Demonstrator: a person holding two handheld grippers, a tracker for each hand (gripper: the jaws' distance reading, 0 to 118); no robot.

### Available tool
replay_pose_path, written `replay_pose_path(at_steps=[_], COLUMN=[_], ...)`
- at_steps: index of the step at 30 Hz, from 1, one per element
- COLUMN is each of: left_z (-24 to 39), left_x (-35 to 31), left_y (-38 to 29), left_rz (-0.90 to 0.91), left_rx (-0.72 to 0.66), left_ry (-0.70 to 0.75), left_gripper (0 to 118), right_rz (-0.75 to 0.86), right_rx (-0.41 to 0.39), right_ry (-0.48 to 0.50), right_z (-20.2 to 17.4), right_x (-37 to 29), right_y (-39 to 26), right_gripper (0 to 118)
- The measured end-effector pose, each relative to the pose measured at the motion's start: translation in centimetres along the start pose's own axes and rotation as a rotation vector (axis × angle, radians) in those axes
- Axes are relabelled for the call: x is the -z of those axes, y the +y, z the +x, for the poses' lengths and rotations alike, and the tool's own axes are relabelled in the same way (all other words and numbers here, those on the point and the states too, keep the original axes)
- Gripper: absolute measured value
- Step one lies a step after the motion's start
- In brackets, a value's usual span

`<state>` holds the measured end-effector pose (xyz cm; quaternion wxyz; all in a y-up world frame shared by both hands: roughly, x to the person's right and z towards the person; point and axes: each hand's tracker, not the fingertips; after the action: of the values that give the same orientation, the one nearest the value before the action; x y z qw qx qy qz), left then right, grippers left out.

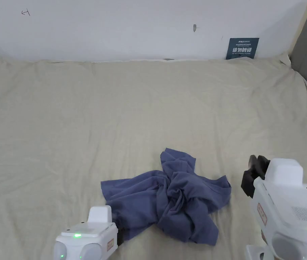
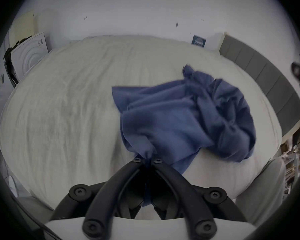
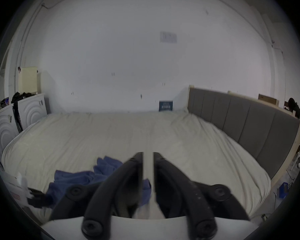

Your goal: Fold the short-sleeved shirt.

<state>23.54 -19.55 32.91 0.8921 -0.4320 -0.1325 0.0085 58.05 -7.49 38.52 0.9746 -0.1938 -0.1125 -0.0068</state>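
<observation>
The blue short-sleeved shirt (image 1: 169, 198) is lying crumpled in a heap on the near part of the bed sheet (image 1: 115, 111), twisted at its middle with flaps spreading left, right and toward the far side. The left gripper (image 2: 147, 160) is pinching a near corner of the cloth, its jaws closing together on a gathered fold that is running down between them. The right gripper (image 3: 148, 154) is hovering just to the right of the heap, apart from the cloth, with its jaws standing a narrow gap apart and nothing between them. Beyond the bed, a white wall (image 1: 115, 27) is carrying a small dark sign (image 1: 242, 48), and a grey padded headboard (image 3: 241, 119) is running along the right side.
</observation>
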Motion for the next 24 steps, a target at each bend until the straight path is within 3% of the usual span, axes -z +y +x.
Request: replay_pose_path(at_steps=[3, 4, 11, 13, 15, 18, 21, 24], left_z=[-0.5, -0.6, -1.7, -1.7, -1.8, -2.1, -2.2, -2.0], left_x=[-2.1, -2.6, -2.8, -2.5, -2.2, -1.7, -1.5, -1.5], left_y=[1.4, 1.9, 3.7, 3.7, 3.7, 3.4, 3.1, 2.9], left_rz=[0.070, 0.084, 0.102, 0.093, 0.090, 0.076, 0.070, 0.066], left_rx=[-0.018, -0.034, -0.095, -0.087, -0.079, -0.091, -0.102, -0.104], left_ry=[-0.058, -0.080, -0.121, -0.121, -0.122, -0.128, -0.126, -0.133], left_gripper=[6, 6, 6, 6, 6, 6, 6, 6], right_rz=[-0.172, -0.222, -0.511, -0.577, -0.616, -0.584, -0.576, -0.554], right_rx=[0.016, 0.019, 0.006, -0.005, -0.039, -0.111, -0.197, -0.240], right_ry=[0.021, 0.022, 0.037, 0.034, 0.036, 0.061, 0.070, 0.074], right_z=[0.6, 0.8, -0.1, -0.4, -1.0, -1.9, -2.5, -2.7], right_x=[4.7, 6.0, 16.9, 18.6, 19.7, 19.5, 18.4, 17.3], right_y=[-1.0, -1.3, -6.3, -7.3, -8.1, -8.6, -8.1, -7.7], right_gripper=[91, 100, 103, 90, 57, 41, 8, 6])
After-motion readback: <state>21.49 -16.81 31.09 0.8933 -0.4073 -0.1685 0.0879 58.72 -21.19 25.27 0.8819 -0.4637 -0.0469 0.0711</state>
